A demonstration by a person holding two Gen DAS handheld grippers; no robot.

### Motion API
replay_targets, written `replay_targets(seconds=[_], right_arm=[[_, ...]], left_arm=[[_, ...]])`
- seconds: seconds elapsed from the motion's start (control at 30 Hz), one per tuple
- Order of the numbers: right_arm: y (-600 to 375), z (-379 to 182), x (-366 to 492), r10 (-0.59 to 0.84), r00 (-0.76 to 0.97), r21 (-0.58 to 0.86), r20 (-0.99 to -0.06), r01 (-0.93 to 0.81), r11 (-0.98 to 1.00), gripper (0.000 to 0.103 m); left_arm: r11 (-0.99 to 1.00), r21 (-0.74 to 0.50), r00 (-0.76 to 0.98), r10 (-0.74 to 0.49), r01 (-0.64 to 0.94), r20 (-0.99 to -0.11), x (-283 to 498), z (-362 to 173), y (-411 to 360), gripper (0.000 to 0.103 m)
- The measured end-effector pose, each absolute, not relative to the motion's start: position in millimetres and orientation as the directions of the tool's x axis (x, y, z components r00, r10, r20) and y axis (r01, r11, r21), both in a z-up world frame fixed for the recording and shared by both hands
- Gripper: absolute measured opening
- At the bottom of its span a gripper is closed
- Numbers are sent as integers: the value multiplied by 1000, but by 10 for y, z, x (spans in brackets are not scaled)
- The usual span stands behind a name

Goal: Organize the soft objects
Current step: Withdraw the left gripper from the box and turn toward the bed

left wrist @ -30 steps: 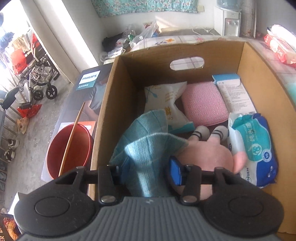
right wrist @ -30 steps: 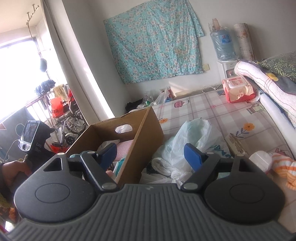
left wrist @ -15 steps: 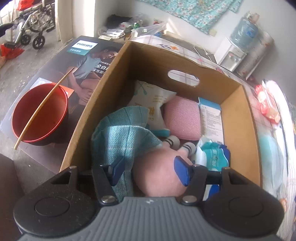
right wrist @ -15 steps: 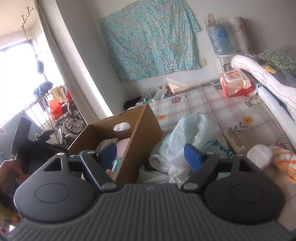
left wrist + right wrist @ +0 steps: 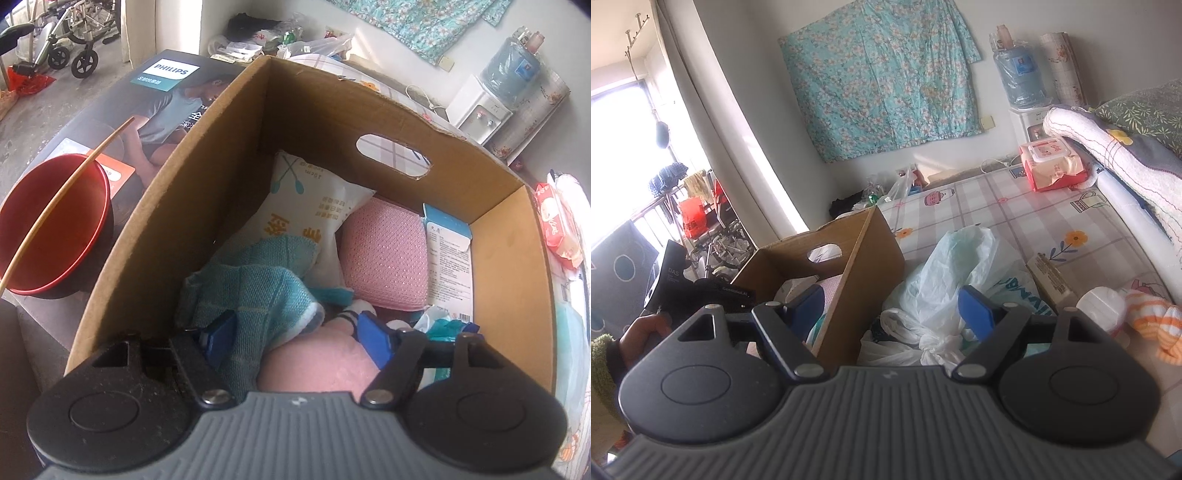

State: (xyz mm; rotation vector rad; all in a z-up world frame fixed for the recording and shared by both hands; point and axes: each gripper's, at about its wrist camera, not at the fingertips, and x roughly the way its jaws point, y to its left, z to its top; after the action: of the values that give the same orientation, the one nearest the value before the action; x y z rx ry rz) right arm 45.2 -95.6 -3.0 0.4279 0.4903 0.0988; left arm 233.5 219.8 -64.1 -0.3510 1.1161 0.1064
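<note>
The left gripper's own body cuts off the near end of the cardboard box (image 5: pixel 236 155), so the lower part of the pink plush toy (image 5: pixel 314 365) and the hanging end of the teal knitted cloth (image 5: pixel 255 291) go out of sight beneath it. A blue-and-white wipes pack (image 5: pixel 443 325) shows only as a crumpled corner behind the right finger. From the right wrist view the box (image 5: pixel 875 254) is seen side-on, and most of its contents are hidden by its wall and by the right gripper's left finger.

The left gripper (image 5: pixel 295 338) points steeply down into the box. Its jaws have just been opening and now stand wide, the teal cloth and the plush toy lying between them. The left pad sits against the cloth's edge but nothing is pinched; the cloth is draped loose over the toy inside the box. Further in lie a white printed pouch (image 5: pixel 306 206), a pink dotted pad (image 5: pixel 388 258) and a pale blue carton (image 5: pixel 448 258), packed side by side against the far wall.

The right gripper (image 5: pixel 892 312) hangs wide open and holds nothing, with the tied plastic bag (image 5: pixel 945 280) on the checked bed sheet (image 5: pixel 997 210) beyond it. A person's hand (image 5: pixel 642 332) on the left gripper's handle shows at the left edge, partly hidden.
</note>
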Motion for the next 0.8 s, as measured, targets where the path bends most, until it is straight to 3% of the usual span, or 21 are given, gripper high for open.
replay_targets(seconds=[0.13, 0.27, 0.43, 0.67, 0.8], right_arm=[[-991, -55, 444, 184, 879, 424, -439, 22, 905, 80], [-1021, -81, 443, 178, 876, 430, -449, 37, 902, 80], [-1051, -72, 382, 172, 884, 437, -435, 40, 899, 81], [-1131, -64, 240, 167, 894, 461, -415, 48, 886, 81], [-1215, -63, 103, 154, 901, 482, -405, 67, 874, 82]], left_arm=[[944, -214, 452, -81, -252, -888, 2319, -613, 2177, 77], [942, -235, 488, -93, -238, -868, 2226, -461, 2168, 87], [948, -207, 586, -29, -240, -810, 2028, -135, 2157, 95], [949, -226, 735, 11, -222, -678, 1500, 401, 2059, 96], [965, -226, 822, -22, -131, -570, 1045, 691, 1757, 102]])
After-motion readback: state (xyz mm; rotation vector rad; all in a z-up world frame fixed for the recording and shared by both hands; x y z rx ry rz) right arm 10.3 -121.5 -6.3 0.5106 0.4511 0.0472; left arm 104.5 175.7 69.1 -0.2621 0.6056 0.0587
